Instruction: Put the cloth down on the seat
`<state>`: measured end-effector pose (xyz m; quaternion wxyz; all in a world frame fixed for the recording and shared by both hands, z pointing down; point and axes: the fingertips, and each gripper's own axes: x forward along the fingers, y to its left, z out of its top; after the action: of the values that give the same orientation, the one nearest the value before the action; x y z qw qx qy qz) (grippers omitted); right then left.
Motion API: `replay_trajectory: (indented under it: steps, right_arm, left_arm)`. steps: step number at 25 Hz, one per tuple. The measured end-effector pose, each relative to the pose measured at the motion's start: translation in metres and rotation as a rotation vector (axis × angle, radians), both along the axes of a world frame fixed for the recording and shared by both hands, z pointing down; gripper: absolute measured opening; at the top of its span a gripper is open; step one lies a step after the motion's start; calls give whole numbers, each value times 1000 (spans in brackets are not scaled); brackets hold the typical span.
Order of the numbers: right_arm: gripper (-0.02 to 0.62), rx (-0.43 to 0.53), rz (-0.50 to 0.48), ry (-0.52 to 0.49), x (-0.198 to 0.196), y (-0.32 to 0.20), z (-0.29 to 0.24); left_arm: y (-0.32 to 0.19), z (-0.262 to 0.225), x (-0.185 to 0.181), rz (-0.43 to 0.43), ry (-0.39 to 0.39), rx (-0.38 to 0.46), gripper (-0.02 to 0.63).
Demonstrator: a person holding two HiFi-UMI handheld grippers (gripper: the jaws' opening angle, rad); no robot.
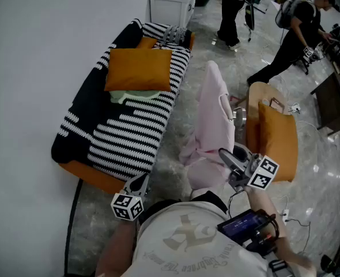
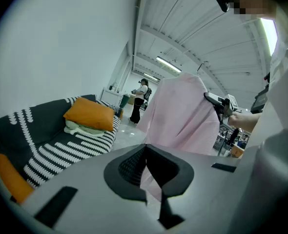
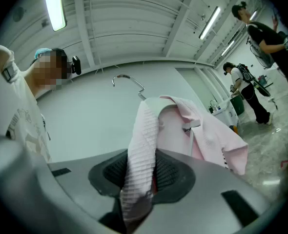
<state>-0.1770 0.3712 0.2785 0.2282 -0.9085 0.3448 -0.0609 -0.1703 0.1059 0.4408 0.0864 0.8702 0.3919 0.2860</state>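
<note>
**Desk:** Where is the cloth?

**Spotter:** The pink cloth (image 1: 207, 126) hangs in the air over the floor, clear of the front edge of the striped sofa (image 1: 129, 137) and not yet on any seat. Your right gripper (image 3: 140, 177) pinches a ribbed fold of it between its jaws. The rest rises ahead of them, long axis upright, with a hanger hook (image 3: 127, 82) standing free on top.

**Desk:** And the other hand?

**Spotter:** Your left gripper (image 1: 140, 183) sits low by your body, jaws drawn together at the tips on nothing, apart from the cloth. It is the one nearer the sofa, but the right one has the load.

**Desk:** Which way does the move go?

**Spotter:** Leftward, most likely. The sofa seat lies left of the cloth and its near end is bare. Toward the far end an orange cushion (image 1: 138, 68) rests on a folded green cloth (image 1: 132, 96). An orange chair (image 1: 276, 137) stands just beyond the cloth on the right, so which seat is meant is an open question.

**Desk:** Anything unclear?

**Spotter:** How the hanger sits inside the cloth is hidden, and the lowest folds disappear behind your shoulder.
</note>
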Motion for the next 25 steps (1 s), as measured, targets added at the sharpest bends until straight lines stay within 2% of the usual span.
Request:
replay_trajectory:
  steps: [5, 10, 19, 25]
  right_arm:
    - [129, -30, 22, 2, -10, 57, 8]
    - [129, 13, 67, 3, -17, 113, 14]
    - [133, 76, 87, 17, -18, 172, 15]
    - [133, 105, 84, 16, -15, 195, 14]
  left_arm:
    - [56, 4, -10, 15, -11, 16, 12]
    - [114, -12, -11, 72, 46, 35, 12]
    - [159, -53, 9, 58, 146, 43, 12]
    - [191, -73, 19, 38, 182, 33, 12]
